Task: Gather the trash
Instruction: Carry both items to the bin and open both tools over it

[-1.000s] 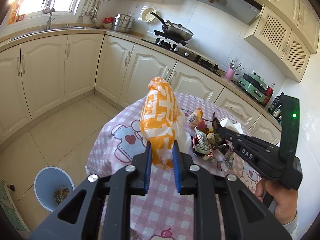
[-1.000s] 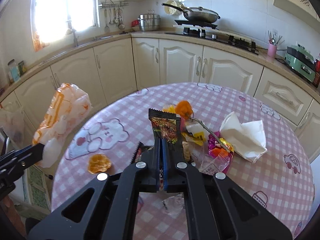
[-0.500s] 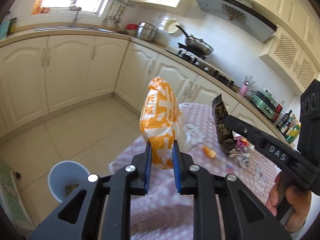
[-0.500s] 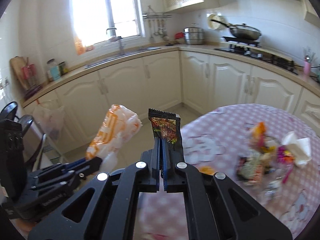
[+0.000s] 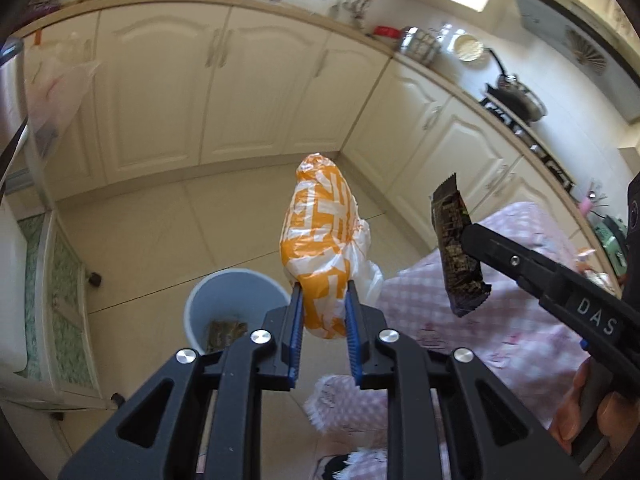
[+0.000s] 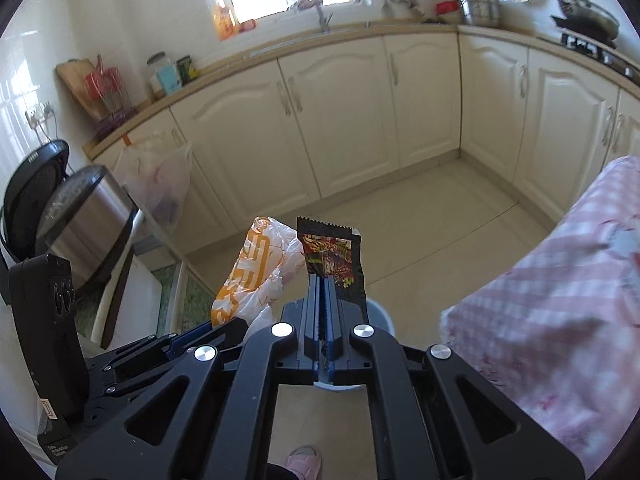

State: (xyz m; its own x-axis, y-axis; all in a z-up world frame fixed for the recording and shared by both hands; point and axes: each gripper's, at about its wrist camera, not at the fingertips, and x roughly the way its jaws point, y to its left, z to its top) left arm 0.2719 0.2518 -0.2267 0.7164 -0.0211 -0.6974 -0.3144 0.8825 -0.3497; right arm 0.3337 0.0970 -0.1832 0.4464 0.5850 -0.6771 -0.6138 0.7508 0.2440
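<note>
An orange-and-white plastic bag [image 5: 320, 236] stands up between the blue pads of my left gripper [image 5: 322, 296], which is shut on it. Below and to its left on the floor stands a pale blue trash bin [image 5: 236, 292] with some wrappers inside. My right gripper [image 6: 322, 280] is shut on a dark snack wrapper [image 6: 332, 256]; the same wrapper [image 5: 456, 248] shows in the left wrist view, right of the bag. In the right wrist view the bag [image 6: 256, 268] hangs left of the wrapper, and the bin's rim [image 6: 380, 312] peeks out behind my fingers.
The pink checked tablecloth [image 5: 500, 312] of the round table fills the lower right. Cream floor cabinets [image 6: 340, 120] run along the far wall. A steel lidded can [image 6: 80, 220] and a hanging plastic bag [image 6: 156, 176] stand at the left. A pink slipper [image 6: 304, 460] shows below.
Both grippers swung left and down away from the table toward the floor bin, each still holding its item. The trash pile on the table has left both views.
</note>
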